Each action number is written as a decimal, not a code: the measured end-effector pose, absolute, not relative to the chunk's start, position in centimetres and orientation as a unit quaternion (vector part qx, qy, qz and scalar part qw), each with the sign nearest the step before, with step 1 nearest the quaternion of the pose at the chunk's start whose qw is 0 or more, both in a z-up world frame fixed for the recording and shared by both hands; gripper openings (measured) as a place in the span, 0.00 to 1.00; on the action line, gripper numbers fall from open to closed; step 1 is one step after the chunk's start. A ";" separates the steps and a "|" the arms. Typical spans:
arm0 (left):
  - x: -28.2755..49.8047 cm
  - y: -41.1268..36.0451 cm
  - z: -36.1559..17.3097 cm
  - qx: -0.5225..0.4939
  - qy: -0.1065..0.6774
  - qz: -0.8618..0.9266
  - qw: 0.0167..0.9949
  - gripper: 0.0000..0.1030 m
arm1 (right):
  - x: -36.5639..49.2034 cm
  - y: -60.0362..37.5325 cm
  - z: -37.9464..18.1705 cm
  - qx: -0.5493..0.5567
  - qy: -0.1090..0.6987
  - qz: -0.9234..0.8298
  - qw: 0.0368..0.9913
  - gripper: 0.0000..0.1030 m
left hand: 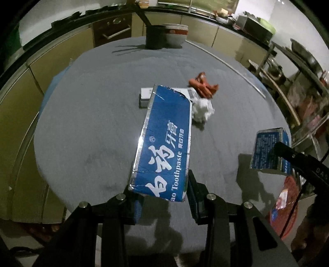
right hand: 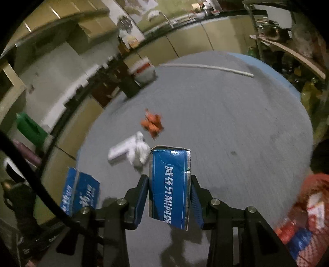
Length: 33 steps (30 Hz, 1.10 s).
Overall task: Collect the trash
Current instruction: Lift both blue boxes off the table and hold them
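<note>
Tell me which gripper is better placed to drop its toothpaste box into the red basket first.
Right, probably. The right gripper holds its blue box with the red basket close on its right side. The left gripper, clamped on the longer box, sees that basket only beyond the right one.

Two blue toothpaste boxes [left hand: 164, 139] [left hand: 267, 152], one tissue wad [left hand: 202, 111]

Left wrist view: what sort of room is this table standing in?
Most likely a home kitchen. A dark worktop runs over a row of cabinets with a built-in oven, and open shelves hold pots. The grey table carries scattered trash.
</note>
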<state>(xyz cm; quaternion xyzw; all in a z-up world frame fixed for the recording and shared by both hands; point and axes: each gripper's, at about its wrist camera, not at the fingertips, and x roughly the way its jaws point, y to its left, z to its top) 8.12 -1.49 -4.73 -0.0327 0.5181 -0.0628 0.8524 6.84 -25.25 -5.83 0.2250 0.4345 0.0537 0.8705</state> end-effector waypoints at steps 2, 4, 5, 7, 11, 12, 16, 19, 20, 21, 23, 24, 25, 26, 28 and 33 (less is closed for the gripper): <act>7.7 -1.8 -5.3 -0.028 0.523 -0.065 0.849 0.38 | 6.3 -24.6 -5.8 0.204 0.449 0.042 0.869 0.41; 7.6 -2.0 -6.0 -0.023 0.532 -0.067 0.844 0.38 | 5.9 -24.2 -6.1 0.187 0.466 0.036 0.864 0.41; 7.6 -2.2 -6.2 -0.023 0.536 -0.067 0.841 0.38 | 5.9 -23.9 -6.3 0.181 0.473 0.033 0.861 0.41; 7.5 -2.2 -7.0 -0.022 0.545 -0.067 0.835 0.39 | 6.0 -23.8 -6.9 0.179 0.483 0.032 0.856 0.41; 7.7 -2.1 -7.9 -0.029 0.565 -0.073 0.821 0.41 | 6.2 -23.4 -8.1 0.181 0.504 0.031 0.844 0.43; 7.8 -2.0 -8.1 -0.030 0.567 -0.075 0.820 0.42 | 6.2 -23.4 -8.2 0.183 0.505 0.030 0.843 0.43; 7.6 -1.5 -8.1 -0.043 0.566 -0.084 0.819 0.54 | 6.1 -23.7 -8.2 0.198 0.515 0.028 0.834 0.54; 7.4 -1.3 -7.9 -0.047 0.562 -0.090 0.821 0.56 | 5.7 -24.0 -8.0 0.203 0.514 0.028 0.833 0.56; 7.4 -1.3 -7.8 -0.047 0.562 -0.090 0.821 0.57 | 5.5 -24.2 -7.9 0.207 0.513 0.025 0.833 0.56; 7.4 -1.4 -7.7 -0.048 0.561 -0.090 0.821 0.57 | 5.4 -24.3 -7.9 0.209 0.513 0.025 0.832 0.56; 7.4 -1.4 -7.7 -0.052 0.561 -0.092 0.821 0.57 | 5.1 -24.3 -7.9 0.210 0.514 0.027 0.831 0.56; 7.4 -1.4 -7.7 -0.052 0.561 -0.091 0.822 0.57 | 5.0 -24.3 -7.9 0.208 0.515 0.026 0.831 0.56; 7.5 -1.5 -7.7 -0.049 0.559 -0.087 0.823 0.57 | 4.9 -24.2 -8.1 0.206 0.517 0.025 0.830 0.56; 7.3 -1.4 -7.6 -0.047 0.557 -0.084 0.825 0.57 | 4.9 -24.2 -8.2 0.207 0.517 0.025 0.830 0.56; 7.4 -1.4 -7.6 -0.047 0.551 -0.082 0.830 0.57 | 4.8 -24.2 -8.5 0.206 0.517 0.021 0.831 0.56; 7.9 -1.8 -7.8 -0.049 0.547 -0.090 0.831 0.41 | 4.5 -23.6 -8.7 0.190 0.498 0.025 0.846 0.42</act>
